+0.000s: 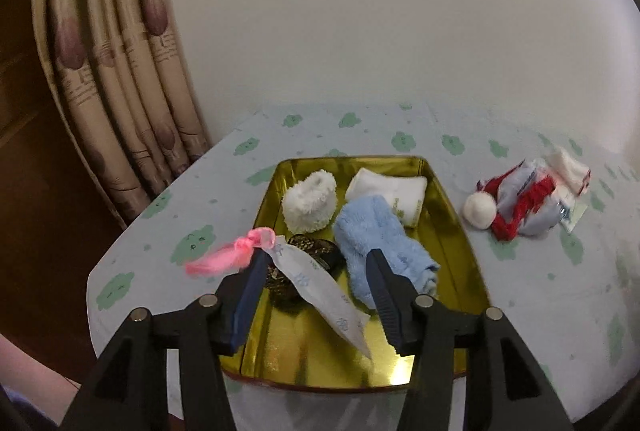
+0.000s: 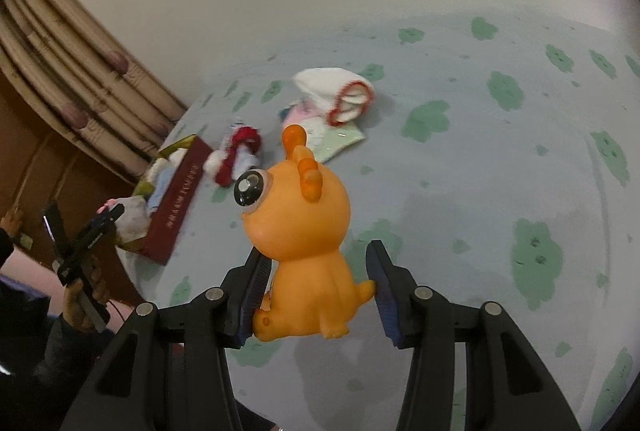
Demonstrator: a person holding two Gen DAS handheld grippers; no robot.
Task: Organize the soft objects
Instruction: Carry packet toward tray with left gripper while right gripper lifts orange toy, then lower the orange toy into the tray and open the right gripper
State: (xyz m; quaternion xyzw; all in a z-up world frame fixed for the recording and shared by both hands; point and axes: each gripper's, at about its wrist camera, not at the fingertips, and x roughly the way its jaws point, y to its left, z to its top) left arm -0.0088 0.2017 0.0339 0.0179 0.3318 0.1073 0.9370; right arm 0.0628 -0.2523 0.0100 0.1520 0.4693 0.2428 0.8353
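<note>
In the left wrist view a gold tin tray (image 1: 452, 231) holds a fluffy white bootie (image 1: 309, 202), a white sock (image 1: 394, 193), a blue fluffy sock (image 1: 380, 243) and a dark hair tie (image 1: 316, 251). My left gripper (image 1: 318, 263) is open above the tray; a pale printed cloth with a pink knot (image 1: 312, 275) lies against its left finger. In the right wrist view my right gripper (image 2: 316, 263) stands open around an orange squishy deer toy (image 2: 304, 243); the left pad touches it, the right pad is apart.
The table carries a pale blue cloth with green clouds (image 2: 500, 171). A red and white knitted pile (image 1: 524, 199) lies right of the tray; it also shows in the right wrist view (image 2: 236, 155), with a white red-trimmed sock (image 2: 340, 91). Curtains (image 1: 120, 79) hang at the left.
</note>
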